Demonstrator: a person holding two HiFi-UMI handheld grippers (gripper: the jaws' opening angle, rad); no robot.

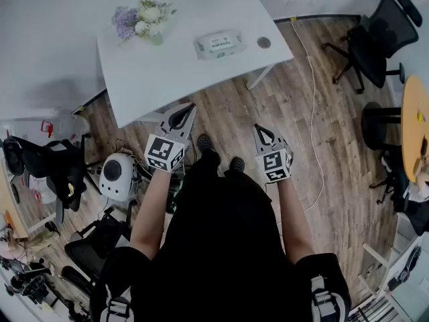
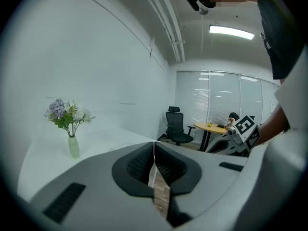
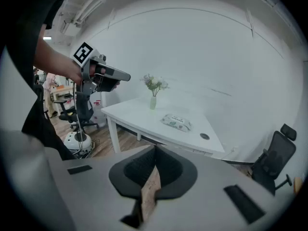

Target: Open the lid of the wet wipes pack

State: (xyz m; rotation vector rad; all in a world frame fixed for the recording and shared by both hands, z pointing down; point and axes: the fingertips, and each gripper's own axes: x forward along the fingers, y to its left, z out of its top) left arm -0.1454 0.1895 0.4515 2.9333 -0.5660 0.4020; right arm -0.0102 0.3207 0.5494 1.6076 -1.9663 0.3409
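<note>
**Tongs shut and empty, wipes pack lying out of reach on the counter**

Left tongs [image 1: 191, 107] and right tongs [image 1: 257, 128] are both held out in front of the person, over the wooden floor [image 1: 288, 119] and short of the counter's near edge. In each gripper view the two jaws meet at their tips. Nothing sits between them, and only a sliver of floor shows through the slot behind the closed tips.

The wet wipes pack [image 1: 219, 44] lies flat on the white counter [image 1: 167, 79], toward its far side and well apart from both tongs. Its lid [image 1: 220, 43] looks flat against the top of the pack. A small vase of purple and white flowers [image 1: 143, 20] stands to the left of the pack. A round cable grommet [image 1: 263, 43] is set into the counter just to the pack's right.

A black office chair [image 1: 375, 35] stands at the far right. A round yellow table [image 1: 415, 126] shows at the right edge. A white, rounded device [image 1: 115, 176] sits on the floor by the person's left arm.
</note>
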